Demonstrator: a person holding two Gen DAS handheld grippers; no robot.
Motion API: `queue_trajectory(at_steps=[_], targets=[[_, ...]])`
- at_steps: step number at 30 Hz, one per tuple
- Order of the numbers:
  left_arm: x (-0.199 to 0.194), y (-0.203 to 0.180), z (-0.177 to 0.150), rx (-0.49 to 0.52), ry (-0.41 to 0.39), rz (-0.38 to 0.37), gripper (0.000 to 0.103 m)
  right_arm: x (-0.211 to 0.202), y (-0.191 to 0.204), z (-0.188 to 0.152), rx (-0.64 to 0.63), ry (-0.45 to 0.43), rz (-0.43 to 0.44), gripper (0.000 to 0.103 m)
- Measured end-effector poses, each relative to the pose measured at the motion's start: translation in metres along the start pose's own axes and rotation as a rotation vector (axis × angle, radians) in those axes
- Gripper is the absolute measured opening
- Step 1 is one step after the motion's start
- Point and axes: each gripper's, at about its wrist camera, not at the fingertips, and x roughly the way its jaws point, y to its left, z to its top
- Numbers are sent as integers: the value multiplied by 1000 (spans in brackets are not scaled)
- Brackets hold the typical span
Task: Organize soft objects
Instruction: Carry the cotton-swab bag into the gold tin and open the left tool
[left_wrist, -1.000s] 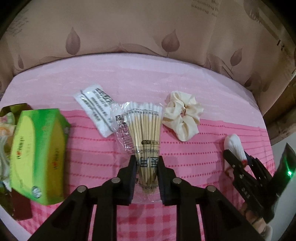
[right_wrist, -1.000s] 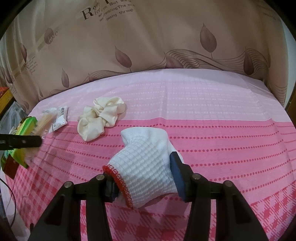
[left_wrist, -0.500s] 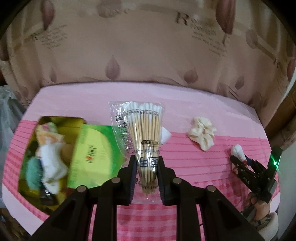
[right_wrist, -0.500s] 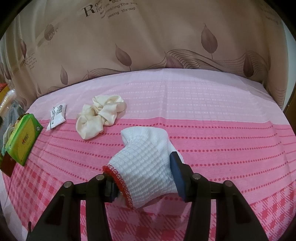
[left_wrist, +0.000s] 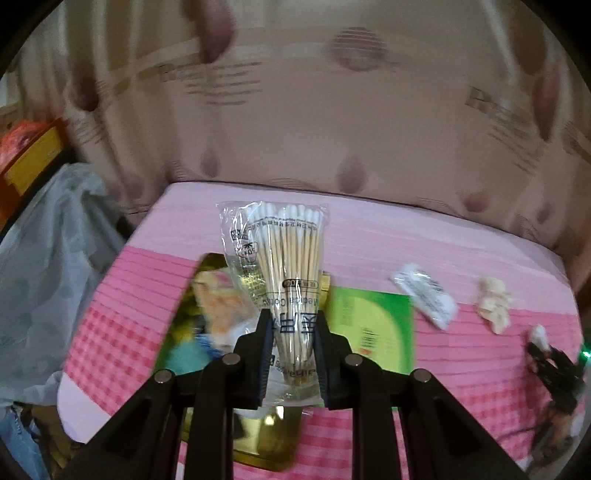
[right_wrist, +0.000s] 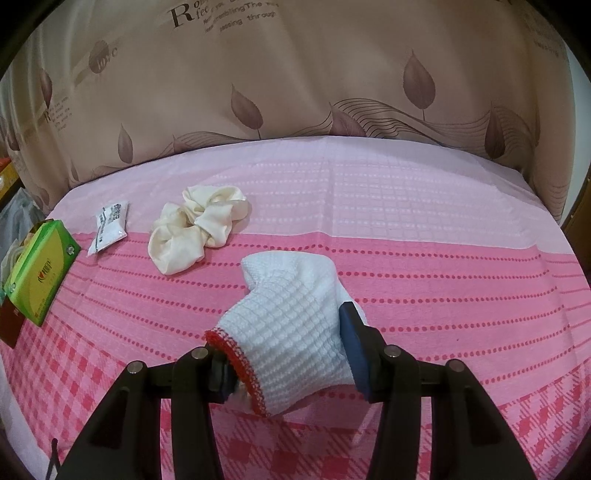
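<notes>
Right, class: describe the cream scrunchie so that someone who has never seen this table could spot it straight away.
Start at the pink checked tablecloth in front of the leaf-print curtain. Near where its pale back band meets the darker pink lies the cream scrunchie, between a small white sachet and the white sock in the right hand-held gripper. It alone is glossy, ruffled and ring-shaped.

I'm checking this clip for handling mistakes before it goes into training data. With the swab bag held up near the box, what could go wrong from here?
1. The left gripper pinches the cotton swab bag only near its bottom, so the tall, slippery bag could tip or slide out.
2. The gold box looks already crowded, and the green tissue pack lies tight beside it, so the bag may land on the rim.
3. The right gripper holds the white sock loosely bunched; it might sag free.
</notes>
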Motion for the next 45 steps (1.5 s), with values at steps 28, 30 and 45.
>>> queue_trajectory(at_steps=[28,30,45], targets=[[102,74,-32,-60,171,7,34,5,12,0,-71,26,-73,53],[96,74,-31,-55,158,11,40,5,12,0,-75,28,-74,54],[25,81,-59,-75,-5,112,45,9,25,0,-132,45,-123,60]])
